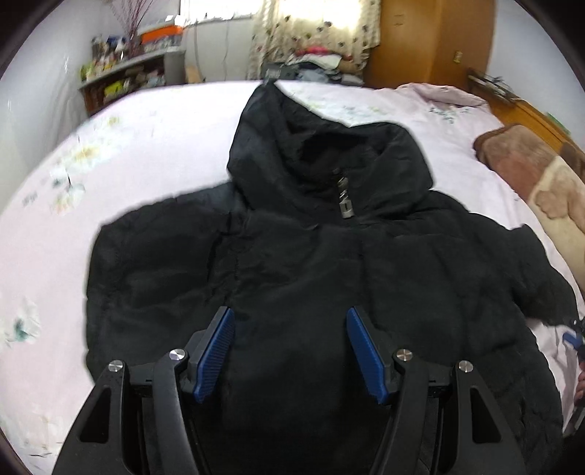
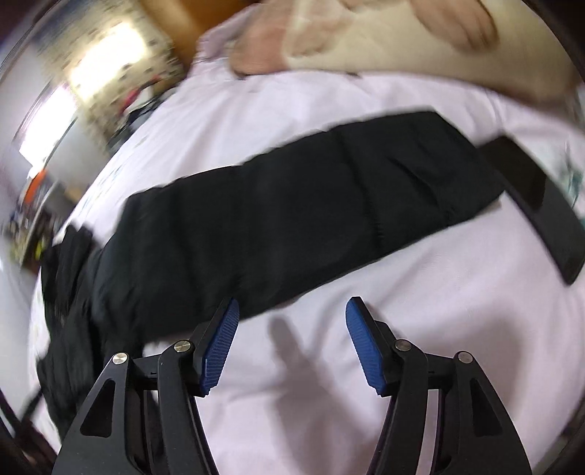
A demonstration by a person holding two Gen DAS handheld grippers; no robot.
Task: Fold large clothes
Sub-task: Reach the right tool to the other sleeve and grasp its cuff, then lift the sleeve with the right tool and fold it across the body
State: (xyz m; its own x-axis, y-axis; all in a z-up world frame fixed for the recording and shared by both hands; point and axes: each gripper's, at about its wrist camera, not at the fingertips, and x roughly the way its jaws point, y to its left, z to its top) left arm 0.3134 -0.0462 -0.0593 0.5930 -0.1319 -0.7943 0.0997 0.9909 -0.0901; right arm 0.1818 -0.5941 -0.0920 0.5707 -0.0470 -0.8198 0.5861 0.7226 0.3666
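A black hooded puffer jacket (image 1: 310,255) lies front-up on a pale pink bedsheet (image 1: 146,153), hood pointing away, zipper pull near the collar. My left gripper (image 1: 290,321) is open and empty, hovering over the jacket's lower body. In the right wrist view, one jacket sleeve (image 2: 292,208) stretches flat across the sheet, with its cuff (image 2: 541,204) at the right. My right gripper (image 2: 292,310) is open and empty, above bare sheet just short of the sleeve. The right wrist view is motion-blurred.
A brown and cream blanket (image 1: 541,182) lies along the bed's right side and also shows in the right wrist view (image 2: 402,40). A shelf with clutter (image 1: 124,73), a curtained window (image 1: 314,33) and a wooden wardrobe (image 1: 431,40) stand beyond the bed.
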